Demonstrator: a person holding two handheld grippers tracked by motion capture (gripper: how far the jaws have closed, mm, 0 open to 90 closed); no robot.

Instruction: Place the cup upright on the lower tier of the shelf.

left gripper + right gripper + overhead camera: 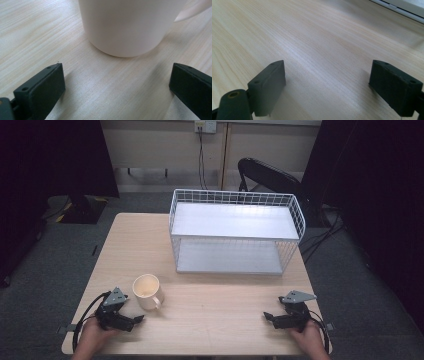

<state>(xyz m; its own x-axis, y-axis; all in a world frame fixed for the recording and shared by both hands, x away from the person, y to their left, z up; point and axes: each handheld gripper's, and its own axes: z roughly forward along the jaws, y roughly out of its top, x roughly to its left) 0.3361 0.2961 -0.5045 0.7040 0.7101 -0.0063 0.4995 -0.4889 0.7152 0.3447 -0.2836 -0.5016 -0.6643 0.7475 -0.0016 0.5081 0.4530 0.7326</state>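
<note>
On the pale wood surface [210,310] the cream mug [146,290] stood just ahead of my left gripper [137,319], fingers wide and empty like my right gripper's [267,316]; it looked rigid, slick and breakable, best grasped across its body.

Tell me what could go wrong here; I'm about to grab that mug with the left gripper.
The mug stands just ahead of the open left gripper and looks nearly as wide as the gap between its jaws, so a jaw tip may shove or tip it. Its handle faces the table front edge, where a nudge could push it.
</note>
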